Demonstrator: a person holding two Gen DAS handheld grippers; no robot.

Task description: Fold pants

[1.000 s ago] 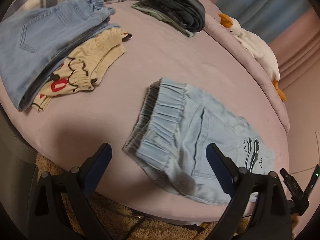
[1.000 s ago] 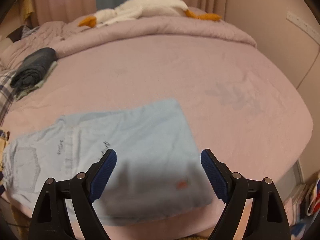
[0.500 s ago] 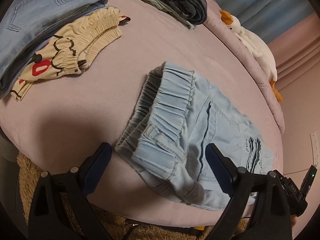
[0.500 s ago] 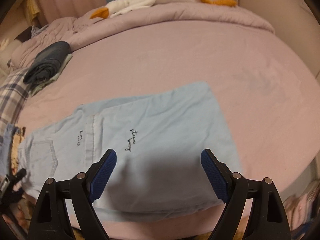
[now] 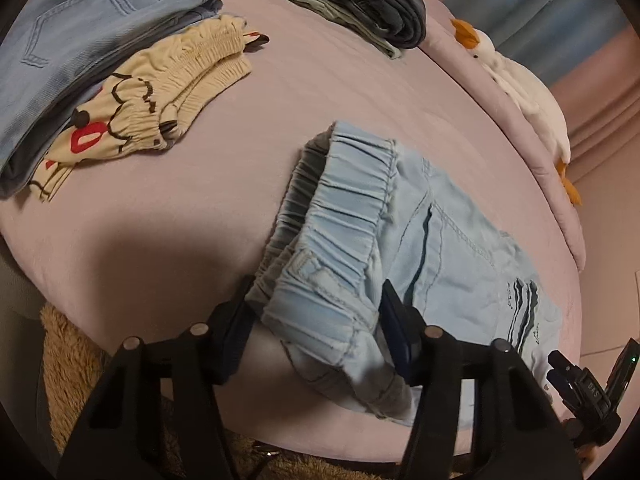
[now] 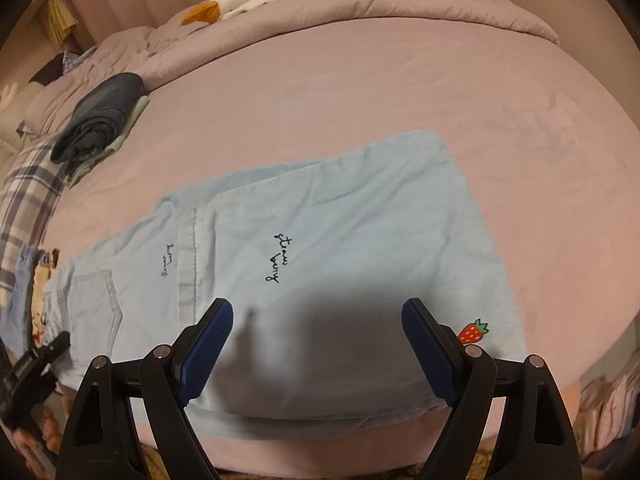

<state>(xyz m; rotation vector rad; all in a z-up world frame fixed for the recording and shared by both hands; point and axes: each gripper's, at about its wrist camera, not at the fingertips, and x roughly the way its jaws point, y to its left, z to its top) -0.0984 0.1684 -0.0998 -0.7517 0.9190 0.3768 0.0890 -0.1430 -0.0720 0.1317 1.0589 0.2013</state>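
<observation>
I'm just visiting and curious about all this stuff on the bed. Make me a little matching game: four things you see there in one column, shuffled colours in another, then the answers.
Things:
1. pants by the near edge of the bed
2. rolled bundle at the far side
3. shorts with a cartoon print
4. toy goose on the duvet

Colours:
A. cream
B. white with an orange beak
C. pale blue
D. dark grey

Pairs: 1-C, 2-D, 3-A, 4-B
</observation>
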